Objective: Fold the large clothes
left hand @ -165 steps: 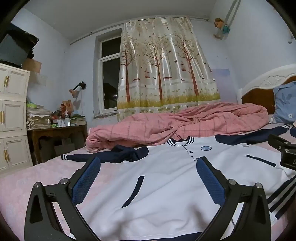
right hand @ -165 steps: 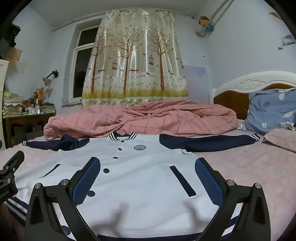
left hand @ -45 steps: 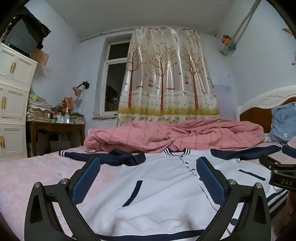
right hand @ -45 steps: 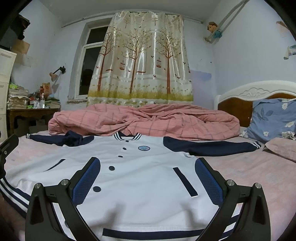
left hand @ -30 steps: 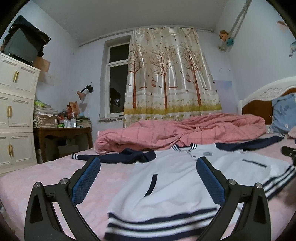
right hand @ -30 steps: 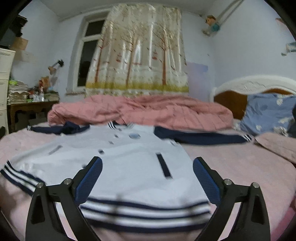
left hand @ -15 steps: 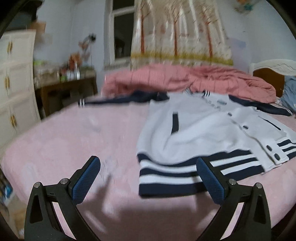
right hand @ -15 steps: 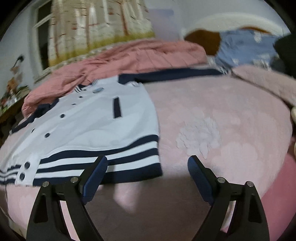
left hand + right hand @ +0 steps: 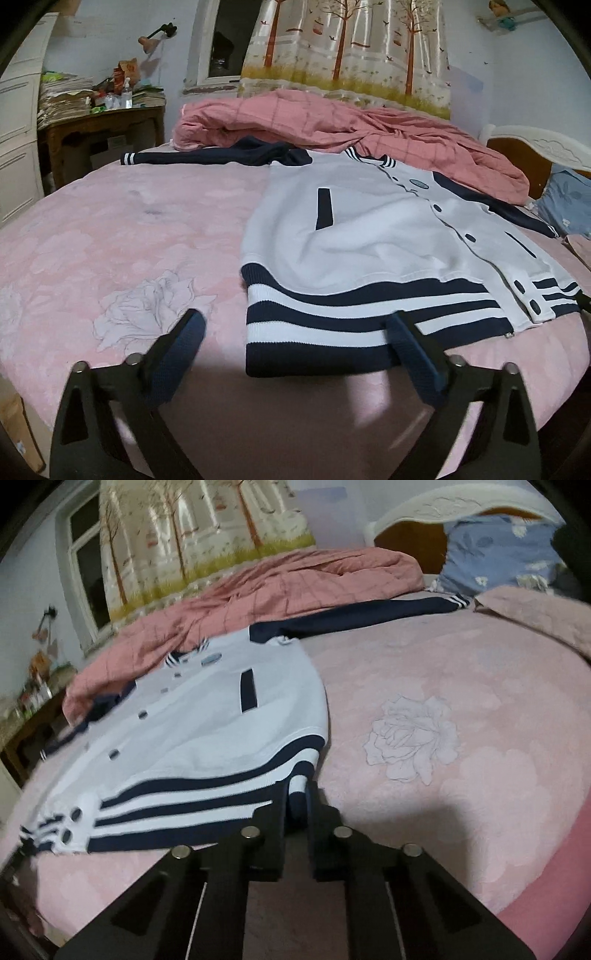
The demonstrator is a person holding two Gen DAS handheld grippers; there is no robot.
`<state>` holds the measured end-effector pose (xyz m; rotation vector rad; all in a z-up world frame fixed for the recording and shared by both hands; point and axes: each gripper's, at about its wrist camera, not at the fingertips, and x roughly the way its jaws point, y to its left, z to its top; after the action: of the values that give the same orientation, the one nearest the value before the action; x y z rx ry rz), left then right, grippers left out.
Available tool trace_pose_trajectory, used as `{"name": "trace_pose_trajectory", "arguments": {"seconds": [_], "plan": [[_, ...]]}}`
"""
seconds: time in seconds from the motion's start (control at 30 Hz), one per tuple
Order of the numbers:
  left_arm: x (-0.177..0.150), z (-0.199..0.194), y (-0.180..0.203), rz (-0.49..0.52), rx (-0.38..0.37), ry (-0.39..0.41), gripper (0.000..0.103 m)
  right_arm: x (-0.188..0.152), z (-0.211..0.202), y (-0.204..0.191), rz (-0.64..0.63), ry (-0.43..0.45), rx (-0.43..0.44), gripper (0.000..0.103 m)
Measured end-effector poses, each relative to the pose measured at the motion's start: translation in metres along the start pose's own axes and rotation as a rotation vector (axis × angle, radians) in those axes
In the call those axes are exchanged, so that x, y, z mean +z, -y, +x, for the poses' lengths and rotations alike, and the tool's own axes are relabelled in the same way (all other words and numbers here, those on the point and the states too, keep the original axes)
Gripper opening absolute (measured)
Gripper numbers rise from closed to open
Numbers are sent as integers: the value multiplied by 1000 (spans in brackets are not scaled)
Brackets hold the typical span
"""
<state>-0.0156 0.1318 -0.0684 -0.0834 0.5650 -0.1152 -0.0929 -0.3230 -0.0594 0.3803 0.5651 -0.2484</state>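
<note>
A white varsity jacket (image 9: 373,236) with navy sleeves and a navy-and-white striped hem lies flat, front up, on the pink bed sheet (image 9: 122,236). It also shows in the right wrist view (image 9: 207,731). My left gripper (image 9: 297,338) is open, low over the near bed edge, its fingers either side of the hem's left corner. My right gripper (image 9: 297,801) is shut on the jacket hem's right corner (image 9: 299,786). One sleeve (image 9: 354,620) stretches toward the pillow; the other sleeve (image 9: 207,157) lies toward the desk.
A rumpled pink checked quilt (image 9: 332,122) is heaped behind the jacket. A blue floral pillow (image 9: 495,554) and headboard (image 9: 443,506) stand at the right. A cluttered wooden desk (image 9: 99,122) and white cabinet (image 9: 18,122) stand left of the bed.
Both grippers pulled back and down from over the jacket to its hem. My right gripper, open half a second ago, has shut on the hem's right corner. My left gripper stays open.
</note>
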Motion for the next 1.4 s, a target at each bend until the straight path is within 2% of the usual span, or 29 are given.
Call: {"name": "trace_pose_trajectory", "arguments": {"seconds": [0.07, 0.13, 0.27, 0.47, 0.5, 0.53, 0.57, 0.67, 0.73, 0.8, 0.93, 1.07, 1.2, 1.4], "plan": [[1, 0, -4, -15, -10, 0, 85, 0, -5, 4, 35, 26, 18, 7], [3, 0, -9, -38, -24, 0, 73, 1, -11, 4, 37, 59, 17, 6], [5, -1, -13, -43, -42, -4, 72, 3, -18, 6, 55, 88, 21, 6], [9, -6, -15, -54, -144, 8, 72, 8, -28, 9, 69, 152, -2, 5], [10, -5, -16, -64, -157, 4, 59, 9, -29, 9, 63, 156, -6, 5], [11, -3, -17, -72, -171, -3, 17, 10, -30, 8, 56, 160, -9, 5], [12, -1, -18, -82, -162, -7, 9, 10, -31, 7, 49, 163, -10, 5], [16, -11, -18, -92, -170, 45, 6, 12, -35, 9, 48, 162, 4, 5], [27, -23, -6, -20, -86, 111, 7, 15, -35, 10, 49, 154, 16, 5], [39, -25, 4, 26, -58, 128, 7, 24, -34, 11, 60, 148, 31, 5], [71, -15, 14, 40, -12, 88, 7, 56, -31, 5, 36, 168, 38, 5], [109, 10, 29, 105, 74, 36, 7, 96, -17, -25, -72, 212, -18, 5], [139, 55, 28, 82, 110, -37, 7, 129, 13, -45, -125, 209, -61, 5], [159, 133, 20, 13, 112, -161, 7, 166, 88, -61, -189, 125, -113, 5]]}}
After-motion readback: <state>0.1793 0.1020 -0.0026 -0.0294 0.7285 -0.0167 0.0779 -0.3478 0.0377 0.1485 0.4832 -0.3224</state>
